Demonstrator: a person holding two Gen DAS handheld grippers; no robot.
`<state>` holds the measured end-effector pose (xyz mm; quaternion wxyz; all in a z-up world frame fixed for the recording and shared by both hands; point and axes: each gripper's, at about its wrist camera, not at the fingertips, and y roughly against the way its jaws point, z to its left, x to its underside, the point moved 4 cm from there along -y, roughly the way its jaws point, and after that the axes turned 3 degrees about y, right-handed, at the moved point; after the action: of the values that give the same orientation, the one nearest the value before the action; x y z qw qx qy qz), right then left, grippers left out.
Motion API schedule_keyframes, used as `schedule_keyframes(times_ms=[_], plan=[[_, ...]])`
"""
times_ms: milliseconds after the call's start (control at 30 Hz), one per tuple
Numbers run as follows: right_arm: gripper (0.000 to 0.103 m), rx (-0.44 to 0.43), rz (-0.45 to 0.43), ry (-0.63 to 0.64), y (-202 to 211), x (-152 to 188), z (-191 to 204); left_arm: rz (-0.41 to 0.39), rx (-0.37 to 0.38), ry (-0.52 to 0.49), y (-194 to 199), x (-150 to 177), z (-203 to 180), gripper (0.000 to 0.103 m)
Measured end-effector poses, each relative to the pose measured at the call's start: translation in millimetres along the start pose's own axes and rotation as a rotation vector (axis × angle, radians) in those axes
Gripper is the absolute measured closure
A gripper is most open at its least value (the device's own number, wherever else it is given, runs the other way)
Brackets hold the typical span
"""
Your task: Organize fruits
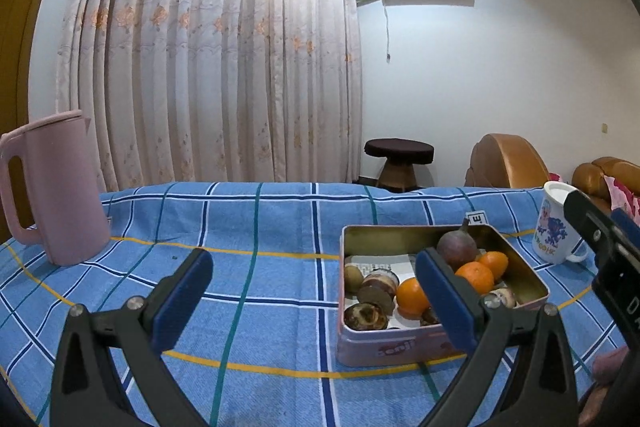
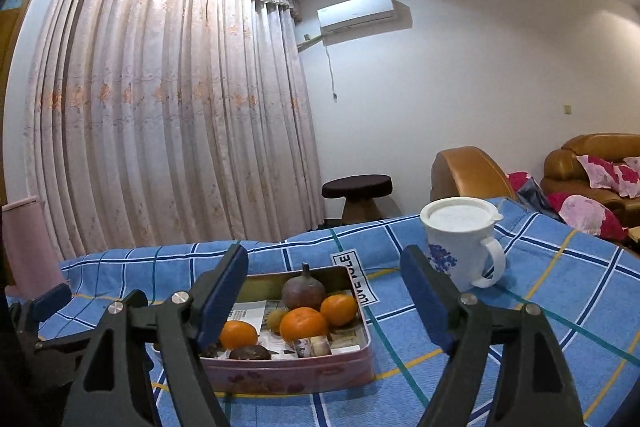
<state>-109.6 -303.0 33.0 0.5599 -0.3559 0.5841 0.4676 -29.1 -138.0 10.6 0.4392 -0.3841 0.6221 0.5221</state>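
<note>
A pink tin box [image 1: 384, 347] sits on the blue checked cloth; it also shows in the right wrist view [image 2: 296, 373]. It holds oranges [image 1: 412, 297] [image 2: 303, 323], a purple round fruit [image 1: 456, 247] [image 2: 303, 291], a small green fruit [image 1: 352, 277] [image 2: 276, 319] and several brown pieces [image 1: 366, 315]. My left gripper [image 1: 314, 299] is open and empty, low over the cloth just left of the box. My right gripper [image 2: 324, 295] is open and empty, with the box's right half between its fingers in view.
A pink jug [image 1: 52, 191] stands at the far left of the table. A white lidded mug [image 2: 464, 241] stands right of the box, also in the left wrist view [image 1: 558, 223]. A stool [image 1: 398, 157] and brown sofas [image 2: 592, 163] lie beyond the table.
</note>
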Motion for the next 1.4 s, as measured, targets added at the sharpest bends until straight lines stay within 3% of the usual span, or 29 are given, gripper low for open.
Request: schedule_keyframes(times_ms=[1400], plan=[[0.023,0.003,0.012,-0.011,-0.7,0.3,-5.0,0.012,-0.032,0.003,-0.3,0.7,4.1,0.0]])
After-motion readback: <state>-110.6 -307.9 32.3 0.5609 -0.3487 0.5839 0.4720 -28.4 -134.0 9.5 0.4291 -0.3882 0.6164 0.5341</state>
